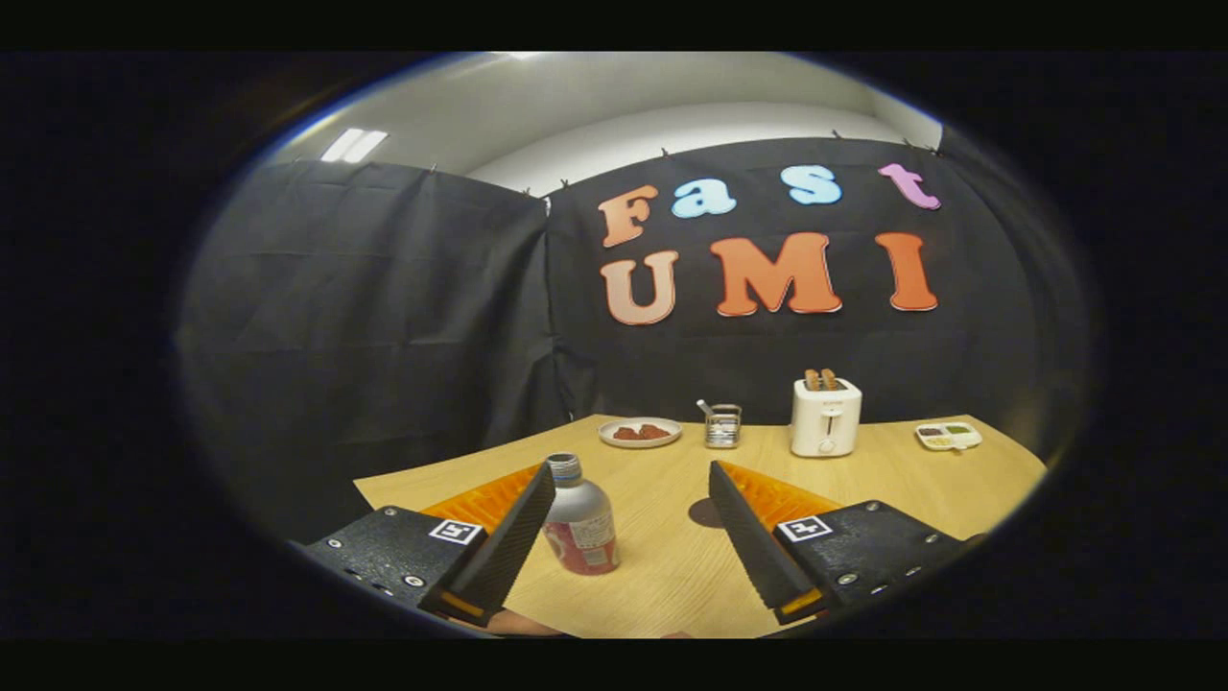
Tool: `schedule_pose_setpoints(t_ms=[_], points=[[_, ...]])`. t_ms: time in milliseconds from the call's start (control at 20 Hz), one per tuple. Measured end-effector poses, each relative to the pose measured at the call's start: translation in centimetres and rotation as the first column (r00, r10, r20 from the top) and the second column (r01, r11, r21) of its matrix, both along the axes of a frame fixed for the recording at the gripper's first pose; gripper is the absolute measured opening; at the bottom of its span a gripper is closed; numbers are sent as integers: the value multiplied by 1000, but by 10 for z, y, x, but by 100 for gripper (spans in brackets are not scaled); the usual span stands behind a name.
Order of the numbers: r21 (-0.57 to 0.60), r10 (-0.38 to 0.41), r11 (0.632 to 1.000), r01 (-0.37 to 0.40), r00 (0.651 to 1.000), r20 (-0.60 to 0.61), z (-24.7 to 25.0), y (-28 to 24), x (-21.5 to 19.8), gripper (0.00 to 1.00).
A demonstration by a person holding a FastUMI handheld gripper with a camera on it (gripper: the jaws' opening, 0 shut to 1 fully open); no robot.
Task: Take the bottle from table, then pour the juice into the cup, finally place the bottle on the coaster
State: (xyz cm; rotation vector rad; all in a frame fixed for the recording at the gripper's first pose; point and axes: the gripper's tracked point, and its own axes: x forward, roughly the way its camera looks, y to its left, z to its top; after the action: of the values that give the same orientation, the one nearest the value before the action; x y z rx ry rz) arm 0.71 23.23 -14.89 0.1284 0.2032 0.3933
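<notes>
The claw (633,480) is hanging above the table (672,576) with its two fingers spread wide and nothing between them. The bottle (578,518) is standing upright on the wood just inside the left finger, partly tucked behind that finger's tip, with open space between it and the right finger. Its cap looks to be off, though the neck is small and I cannot be sure.

By my reading, the first step is in hand: the bottle is sitting on the table, not yet gripped. The next move is calling for the claw to shift a little leftward and forward so the bottle's body is lying midway between the fingers, then to close on it below the shoulder while keeping it upright, since an open neck would spill if tipped.

A dark round patch (707,513), possibly the coaster, is lying beside the right finger's inner edge. Well beyond the fingers, a glass cup (722,426) with something standing in it is sitting near the far edge, between a plate (640,433) of reddish food and a white toaster (825,416); a small tray (948,436) is resting further right.

The bottle is carrying a red and white label, but its writing is too small to make out. The toaster's front marking is equally unreadable.
</notes>
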Motion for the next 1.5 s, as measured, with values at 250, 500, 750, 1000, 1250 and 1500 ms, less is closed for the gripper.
schedule_pose_setpoints(t_ms=[250,500,750,1000,1250,1500], points=[[3,13,1000,-13,998,-66,-43,27,7,96],[25,40,999,-37,994,-100,-63,56,8,96],[-4,9,1000,-10,990,-143,-90,69,15,96],[-1,-37,999,38,973,-227,-111,76,18,96],[24,-69,996,80,951,-302,-136,77,16,95],[98,-94,986,133,940,-328,-131,70,15,86]])
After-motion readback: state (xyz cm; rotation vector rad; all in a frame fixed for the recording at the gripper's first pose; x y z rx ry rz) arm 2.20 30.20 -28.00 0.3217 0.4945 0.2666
